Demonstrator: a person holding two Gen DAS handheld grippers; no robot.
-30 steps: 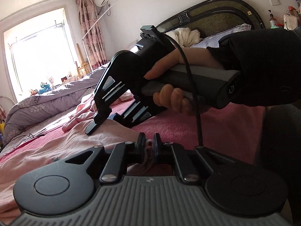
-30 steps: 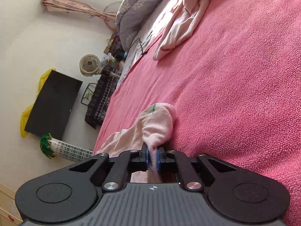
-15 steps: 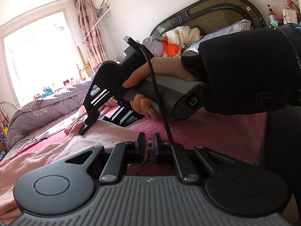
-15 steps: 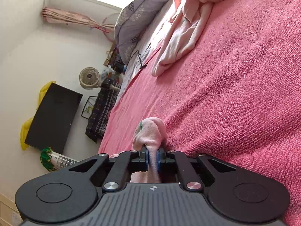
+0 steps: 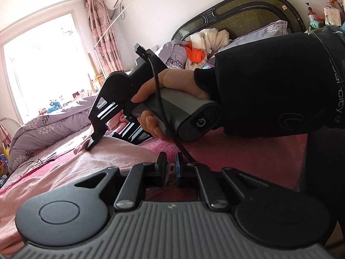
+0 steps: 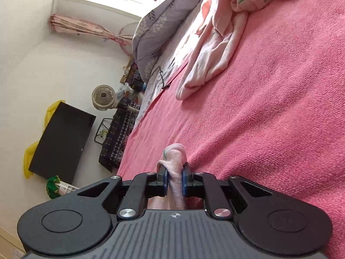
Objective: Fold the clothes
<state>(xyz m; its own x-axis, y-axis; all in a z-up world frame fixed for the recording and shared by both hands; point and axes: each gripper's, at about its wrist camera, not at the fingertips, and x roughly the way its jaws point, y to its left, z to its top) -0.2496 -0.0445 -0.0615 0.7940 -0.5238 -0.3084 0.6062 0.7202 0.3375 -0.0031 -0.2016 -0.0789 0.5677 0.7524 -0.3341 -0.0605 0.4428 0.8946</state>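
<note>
A pale pink garment [image 5: 103, 151] lies spread on the pink bed cover [image 5: 248, 146]. My left gripper [image 5: 170, 168] is shut on a thin bit of its edge near the bed surface. Just beyond it the right gripper [image 5: 92, 143], held by a hand in a black sleeve [image 5: 269, 82], presses its tips down onto the same cloth. In the right wrist view my right gripper [image 6: 174, 177] is shut on a bunched fold of the pink garment [image 6: 175, 161], which pokes up between the blue pads [image 6: 165, 178].
More pink clothes [image 6: 217, 49] lie crumpled farther along the bed. A lilac quilt [image 5: 43, 129] runs along the window side. Pillows and clothes [image 5: 207, 41] are piled at the dark headboard [image 5: 248, 13]. A fan [image 6: 103, 97] and a black screen [image 6: 62, 142] stand beyond the bed's edge.
The right gripper has drawn back along the bed and lowered, so the pink fold showing past its pads has shrunk. The left gripper keeps its hold.
</note>
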